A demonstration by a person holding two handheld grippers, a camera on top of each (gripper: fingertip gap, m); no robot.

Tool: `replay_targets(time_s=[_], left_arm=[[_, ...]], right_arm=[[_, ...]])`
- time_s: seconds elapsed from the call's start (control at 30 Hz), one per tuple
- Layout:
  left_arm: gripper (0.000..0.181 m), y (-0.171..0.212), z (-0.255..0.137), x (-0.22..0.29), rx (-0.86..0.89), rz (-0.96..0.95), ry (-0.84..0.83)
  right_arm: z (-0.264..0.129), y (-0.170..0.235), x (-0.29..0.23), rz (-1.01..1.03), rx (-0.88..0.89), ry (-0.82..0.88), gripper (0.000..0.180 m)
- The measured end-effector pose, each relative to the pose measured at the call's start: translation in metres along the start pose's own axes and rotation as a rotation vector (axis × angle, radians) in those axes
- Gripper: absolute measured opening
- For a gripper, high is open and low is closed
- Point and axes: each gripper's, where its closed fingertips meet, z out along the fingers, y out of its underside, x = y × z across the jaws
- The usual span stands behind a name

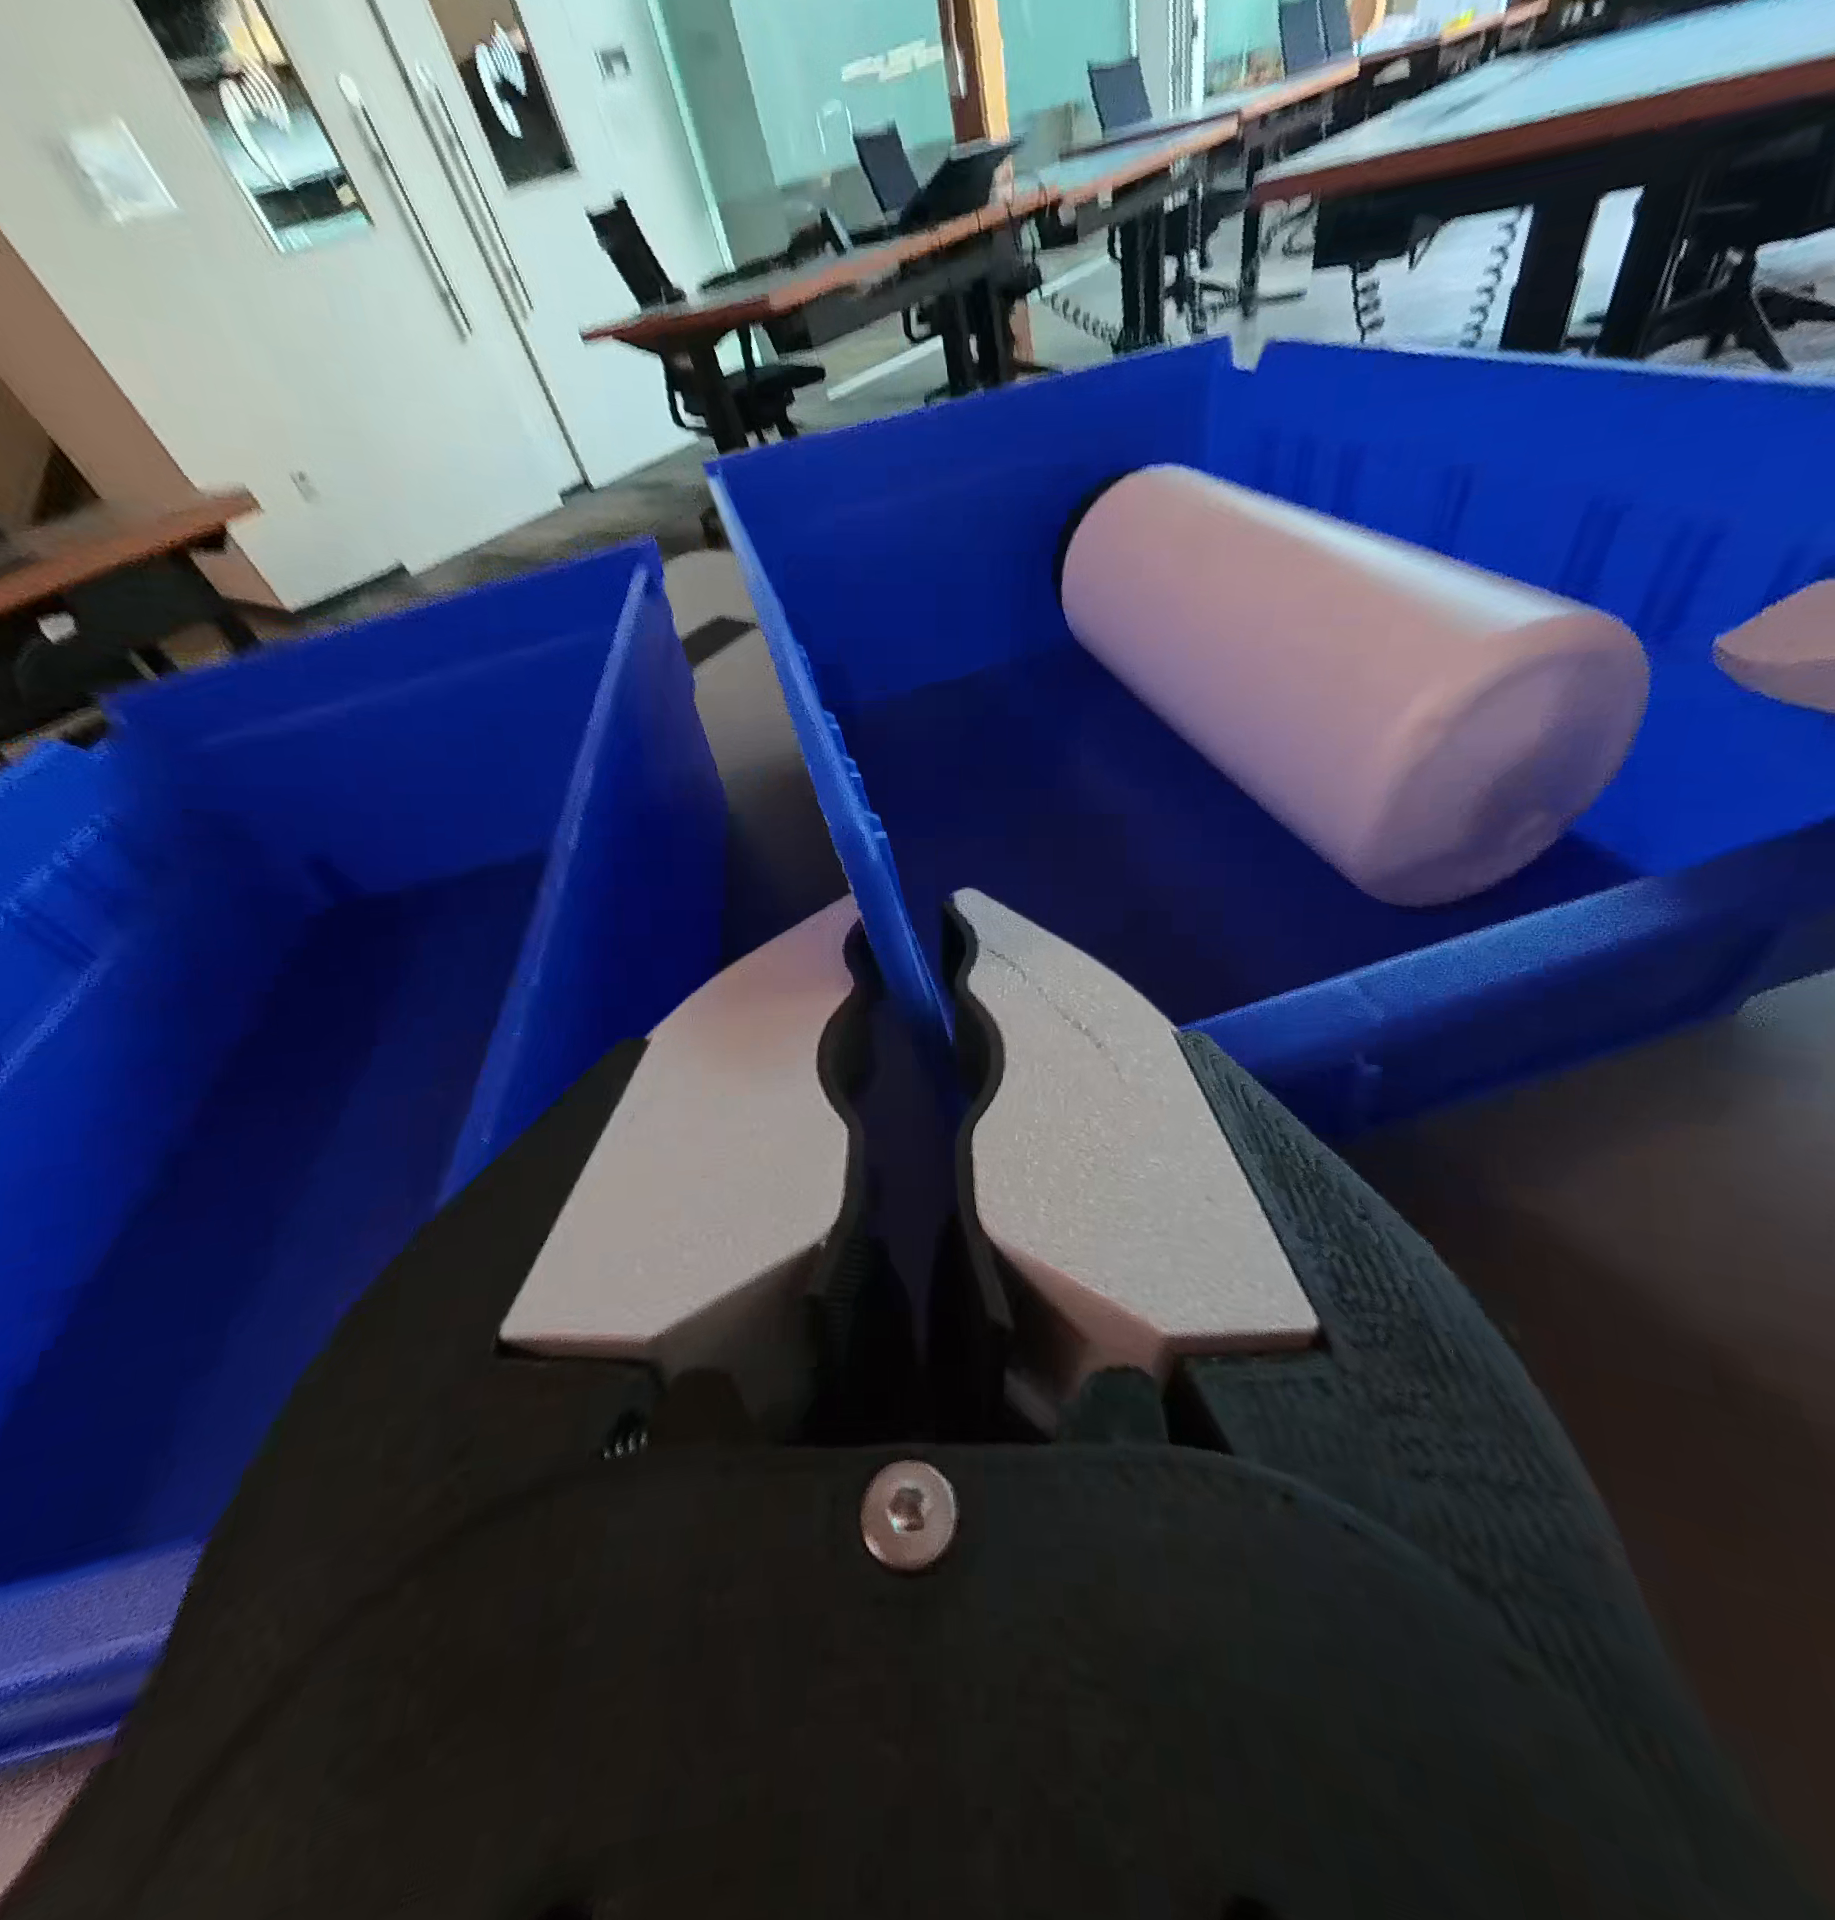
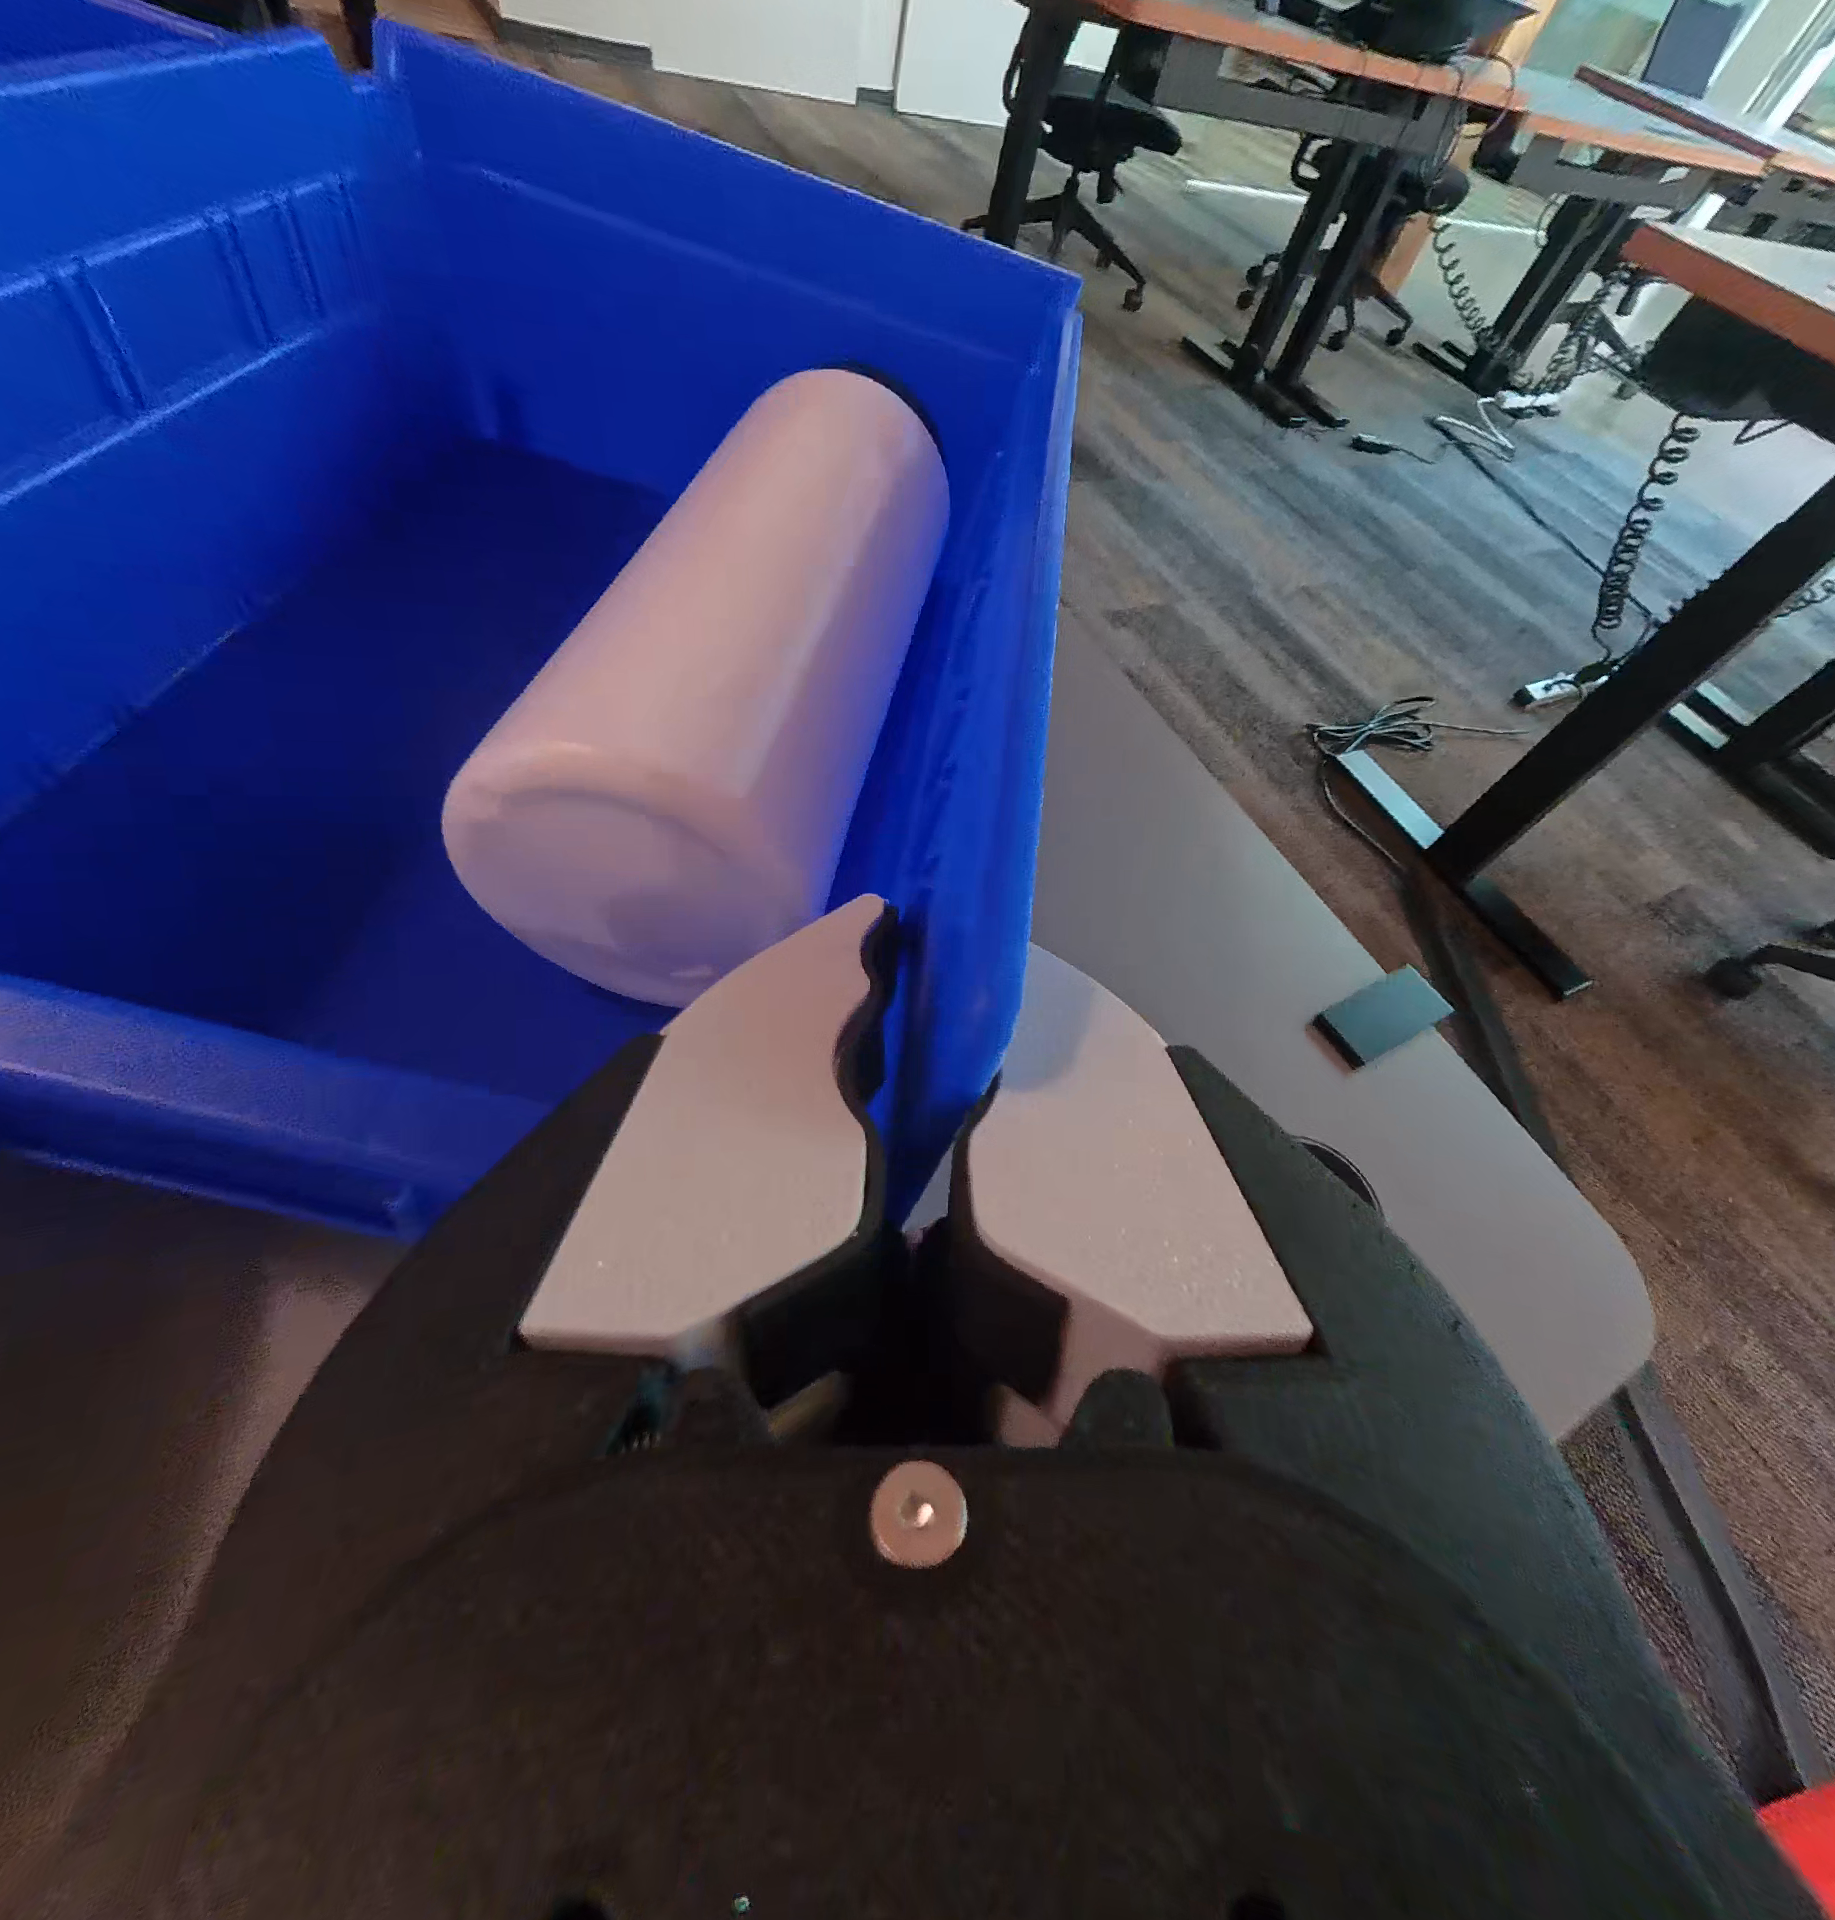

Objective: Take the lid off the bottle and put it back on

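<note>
You're working over a dark brown table (image 2: pixel 1256 935) with a rounded corner. Two blue bins rest directly on it: one bin (image 1: pixel 1515 499) to your right and a second bin (image 1: pixel 321 831) just beside it on the left, a narrow strip of tabletop showing between them. A small dark flat rectangle (image 2: pixel 1382 1013) lies at the table's right edge.
</note>
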Motion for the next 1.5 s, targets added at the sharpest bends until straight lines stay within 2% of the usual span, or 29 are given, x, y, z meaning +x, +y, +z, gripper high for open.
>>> replay_targets(time_s=[0.1, 0.3, 0.43, 0.6, 0.73, 0.87, 1.0, 1.13, 1.27, 1.37, 1.5], left_arm=[[0.009, -0.026, -0.014, 0.001, 0.084, 0.021, -0.003], [0.01, -0.088, -0.064, -0.023, 0.208, -0.009, 0.011], [0.011, -0.104, -0.104, -0.061, 0.225, -0.035, -0.035], [0.015, -0.097, -0.175, -0.125, 0.273, 0.011, -0.16], [0.016, -0.075, -0.249, -0.185, 0.268, 0.043, -0.331], [0.018, -0.037, -0.327, -0.239, 0.203, 0.047, -0.505], [0.018, 0.014, -0.395, -0.278, 0.084, 0.061, -0.657], [0.018, 0.07, -0.448, -0.304, -0.007, -0.006, -0.763], [0.015, 0.124, -0.479, -0.32, -0.084, -0.123, -0.843], [0.01, 0.145, -0.496, -0.331, -0.125, -0.154, -0.91], [0.007, 0.161, -0.513, -0.343, -0.143, -0.158, -0.963]], right_arm=[[-0.021, -0.013, 0.006, 0.024, 0.058, 0.033, 0.006], [-0.086, -0.085, 0.005, -0.047, 0.173, 0.079, 0.006], [-0.114, -0.124, -0.029, -0.121, 0.213, 0.071, 0.006], [-0.132, -0.165, -0.107, -0.099, 0.369, -0.135, 0.005], [-0.146, -0.182, -0.199, -0.098, 0.477, -0.324, 0.005], [-0.16, -0.181, -0.307, -0.084, 0.518, -0.569, 0.005], [-0.172, -0.154, -0.413, -0.07, 0.47, -0.814, 0.006], [-0.188, -0.113, -0.499, -0.114, 0.385, -0.998, 0.008], [-0.2, -0.072, -0.551, -0.199, 0.287, -1.084, 0.009], [-0.209, -0.044, -0.574, -0.249, 0.22, -1.135, 0.014], [-0.225, -0.039, -0.587, -0.361, 0.291, -1.137, 0.019]])
